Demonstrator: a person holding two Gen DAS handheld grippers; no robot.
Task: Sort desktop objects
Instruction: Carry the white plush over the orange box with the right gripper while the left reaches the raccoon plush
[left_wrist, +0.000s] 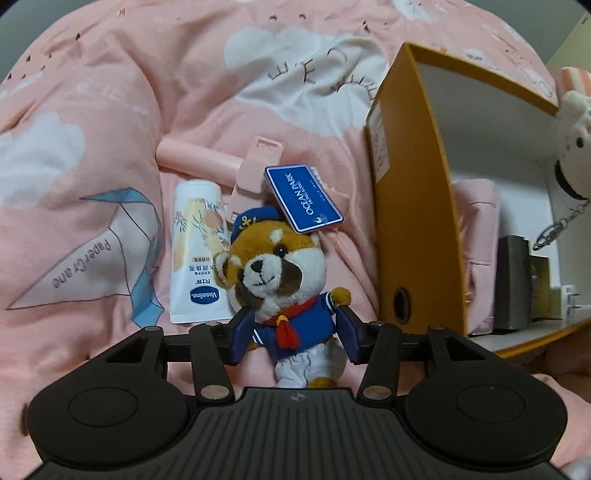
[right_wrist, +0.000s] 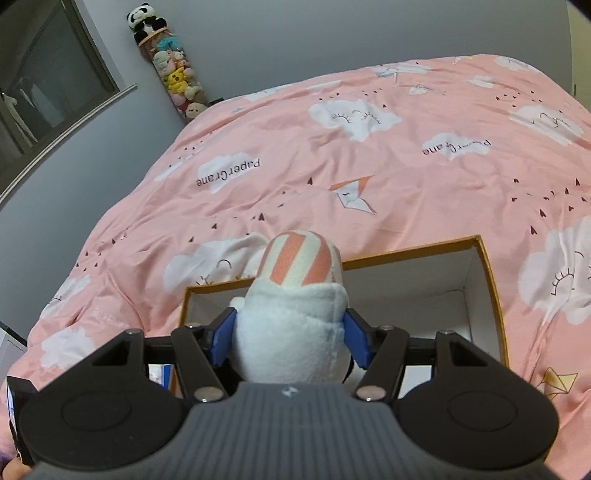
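A small brown plush in a blue sailor suit (left_wrist: 273, 266) lies on the pink bedspread (left_wrist: 110, 129), a blue card tag (left_wrist: 303, 197) tied at its head. My left gripper (left_wrist: 295, 332) points down over it, and its blue pads stand on either side of the plush's body without squeezing it. My right gripper (right_wrist: 291, 338) is shut on a white plush with a pink-striped hat (right_wrist: 295, 325), held above the open orange box (right_wrist: 491, 288). In the left wrist view that white plush (left_wrist: 574, 147) hangs at the right edge over the box (left_wrist: 410, 221), with a keyring dangling below it.
A Vaseline tube (left_wrist: 197, 251), a pink stick (left_wrist: 199, 158) and a pink clip (left_wrist: 255, 173) lie by the sailor plush. The box holds a pink pouch (left_wrist: 476, 229) and a grey block (left_wrist: 513, 280). A column of plush toys (right_wrist: 173, 74) stands at the wall.
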